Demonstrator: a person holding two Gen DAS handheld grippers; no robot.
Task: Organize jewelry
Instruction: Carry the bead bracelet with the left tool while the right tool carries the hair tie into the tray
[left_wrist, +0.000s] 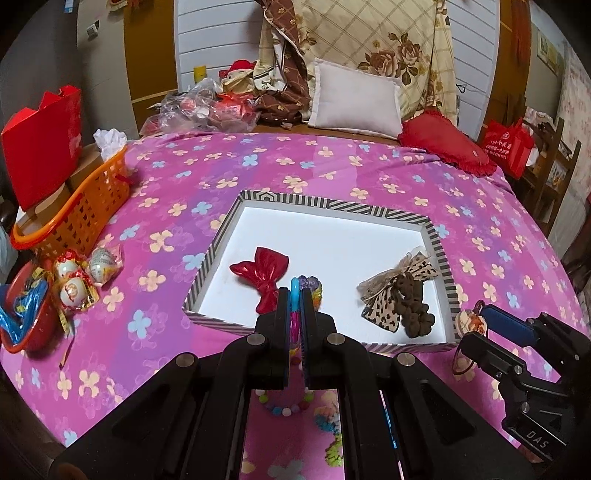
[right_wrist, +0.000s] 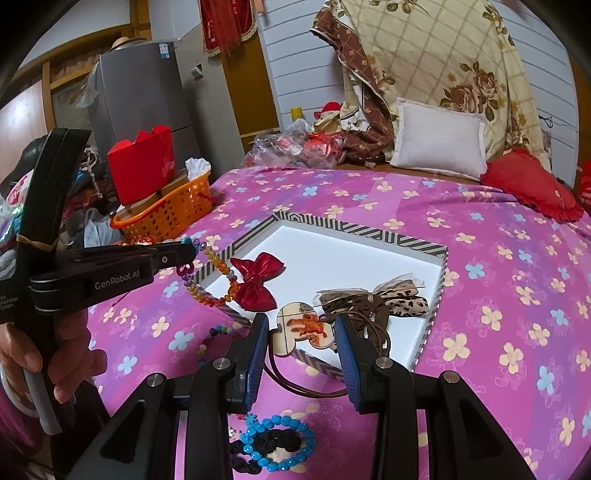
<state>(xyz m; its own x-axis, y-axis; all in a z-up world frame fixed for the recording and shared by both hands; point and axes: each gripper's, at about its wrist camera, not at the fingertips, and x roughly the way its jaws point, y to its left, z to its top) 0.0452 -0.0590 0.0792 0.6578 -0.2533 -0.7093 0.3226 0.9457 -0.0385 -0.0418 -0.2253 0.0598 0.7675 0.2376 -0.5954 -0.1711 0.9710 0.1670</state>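
On the pink flowered bedspread (left_wrist: 332, 162) lies a striped-rimmed white tray (left_wrist: 437, 240) holding a red bow (left_wrist: 267, 271) on its left and a leopard-print bow (left_wrist: 397, 295) on its right. Above the tray's near-left corner, the left gripper (right_wrist: 186, 254) is pinched tight on a beaded necklace (right_wrist: 218, 277), whose amber loop dangles over the rim. At the tray's near edge, the right gripper (right_wrist: 301, 332) stands partly open around a cream-and-orange pendant (right_wrist: 301, 328); whether the pads press it is unclear. Its cord (right_wrist: 291, 384) runs behind the fingers.
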